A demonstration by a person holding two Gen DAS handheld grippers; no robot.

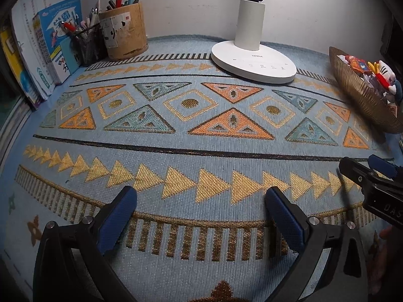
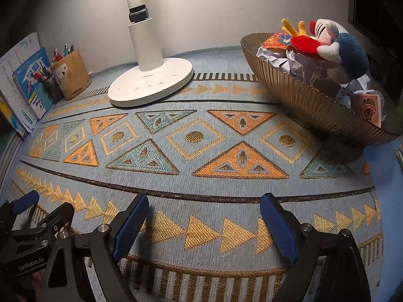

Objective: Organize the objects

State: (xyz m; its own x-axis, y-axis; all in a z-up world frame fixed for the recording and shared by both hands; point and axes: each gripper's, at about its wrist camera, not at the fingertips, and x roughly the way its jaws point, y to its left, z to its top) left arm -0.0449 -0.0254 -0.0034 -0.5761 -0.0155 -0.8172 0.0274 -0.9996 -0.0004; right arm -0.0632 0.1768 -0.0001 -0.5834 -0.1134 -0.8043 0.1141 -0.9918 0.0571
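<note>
Both hand-held grippers sat low over the patterned cloth (image 1: 201, 146) at the near edge of the counter: left hand-held gripper (image 1: 201, 201) had its jaws spread wide with nothing between the blue pads, right hand-held gripper (image 2: 204, 209) the same, wide apart and empty. Each showed up at the edge of the other's view, so they were side by side, near but not touching. Middle of the cloth was bare, no loose items visible on it. Everything looked already sorted to the edges: pens stood in a bamboo holder (image 1: 124, 31) and in a black mesh cup (image 1: 88, 42) just beside it at back left, books (image 1: 42, 52) stood upright against the left wall, white lamp (image 1: 253, 60) sat at centre back. Ribbed gold bowl (image 2: 309, 103) at back right held the small stuff: a plush toy (image 2: 340, 47) on top, crumpled paper (image 2: 297, 63) under it, a card pack (image 2: 370, 108) leaning at the near rim. Judgement: task looked at or near its end, with objects collected in the bowl and holders and nothing left out in either view. Caveat: the near edge under the grippers and the far right past the bowl were out of frame, so I couldn't rule out leftovers there. Bowl was piled high and the plush sat above the rim, so it could tip out if bumped.
</note>
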